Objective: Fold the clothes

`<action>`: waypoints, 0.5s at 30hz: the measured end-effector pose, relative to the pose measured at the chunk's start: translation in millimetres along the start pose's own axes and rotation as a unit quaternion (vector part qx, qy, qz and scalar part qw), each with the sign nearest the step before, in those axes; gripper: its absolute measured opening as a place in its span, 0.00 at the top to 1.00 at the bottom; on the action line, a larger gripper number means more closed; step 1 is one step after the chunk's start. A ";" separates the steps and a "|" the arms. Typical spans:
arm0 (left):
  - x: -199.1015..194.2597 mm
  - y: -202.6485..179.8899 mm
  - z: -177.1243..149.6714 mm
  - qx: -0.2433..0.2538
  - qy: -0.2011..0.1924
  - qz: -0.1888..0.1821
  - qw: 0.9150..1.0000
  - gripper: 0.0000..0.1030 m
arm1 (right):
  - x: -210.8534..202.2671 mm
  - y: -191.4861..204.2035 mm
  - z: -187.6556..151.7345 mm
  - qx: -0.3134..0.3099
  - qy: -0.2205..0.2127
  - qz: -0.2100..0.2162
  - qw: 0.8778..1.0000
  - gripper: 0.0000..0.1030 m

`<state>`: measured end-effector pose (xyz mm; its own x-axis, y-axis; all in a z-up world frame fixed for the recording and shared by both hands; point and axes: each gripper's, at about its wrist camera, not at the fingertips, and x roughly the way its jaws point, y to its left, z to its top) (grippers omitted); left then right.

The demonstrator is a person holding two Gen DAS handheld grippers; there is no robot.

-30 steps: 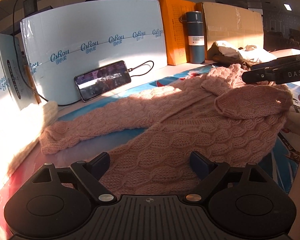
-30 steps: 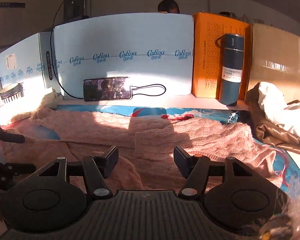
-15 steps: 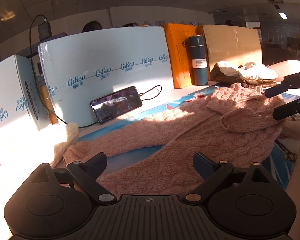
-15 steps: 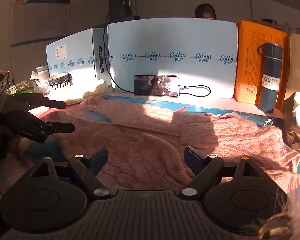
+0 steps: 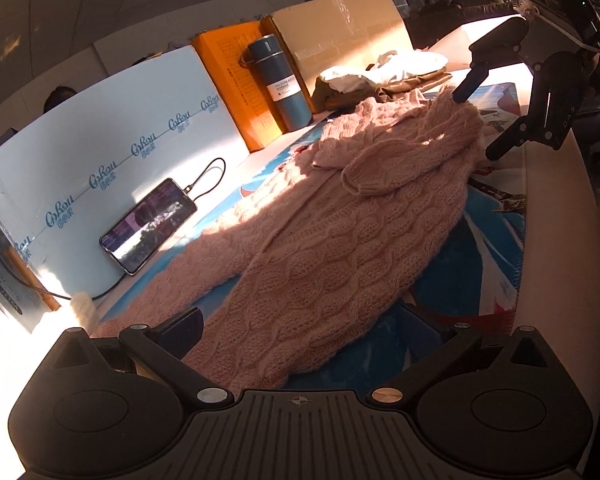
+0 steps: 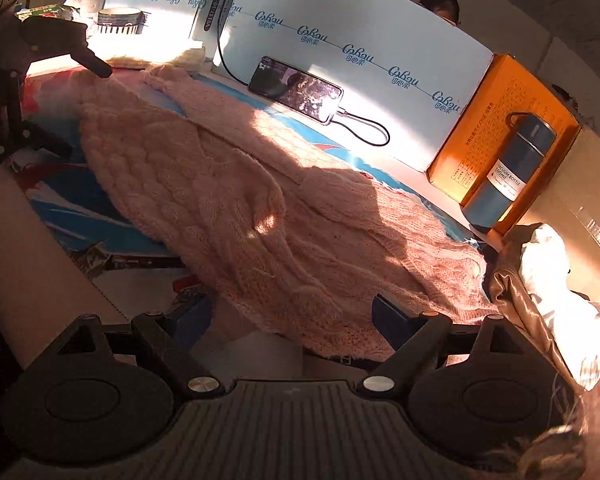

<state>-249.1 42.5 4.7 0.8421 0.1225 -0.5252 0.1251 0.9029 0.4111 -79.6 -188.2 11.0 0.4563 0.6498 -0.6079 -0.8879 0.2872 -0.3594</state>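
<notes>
A pink cable-knit sweater [image 5: 340,232] lies spread on the table, one sleeve folded over its body and the other stretched toward the phone. My left gripper [image 5: 300,332] is open and empty above the sweater's near end. My right gripper [image 6: 292,316] is open and empty above the sweater [image 6: 228,200] at its other end. Each gripper shows in the other's view: the right one [image 5: 484,116] open by the sweater's far end, the left one [image 6: 80,104] open at the far left.
A phone [image 5: 148,224] on a cable leans against a white-blue box [image 5: 100,152]. An orange box [image 5: 236,80], a blue vacuum bottle [image 5: 280,80] and a pile of tan and white clothes [image 5: 384,76] stand behind. A printed blue mat [image 5: 476,272] lies under the sweater.
Both grippers have lifted and pulled back from the sweater and tilted. The sweater lies as before, with the sleeve folded over it.
</notes>
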 end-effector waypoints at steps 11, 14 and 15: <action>28.1 -40.3 34.7 0.029 -0.052 -0.068 0.996 0.00 | 27.7 -4.5 16.6 0.043 -0.067 0.010 0.997 0.14; 30.2 -24.6 28.3 0.021 -0.030 -0.019 0.999 0.00 | 25.7 -13.1 15.1 0.079 -0.082 0.005 0.993 0.14; 30.6 -16.6 24.2 0.014 -0.019 0.004 1.000 0.00 | 24.2 -12.5 13.5 0.077 -0.082 -0.006 0.994 0.14</action>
<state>-212.7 21.3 -0.2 0.8621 0.1129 -0.4940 0.1335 0.8899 0.4363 -58.3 -166.6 10.3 0.4626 0.7477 -0.4763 -0.8865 0.3921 -0.2456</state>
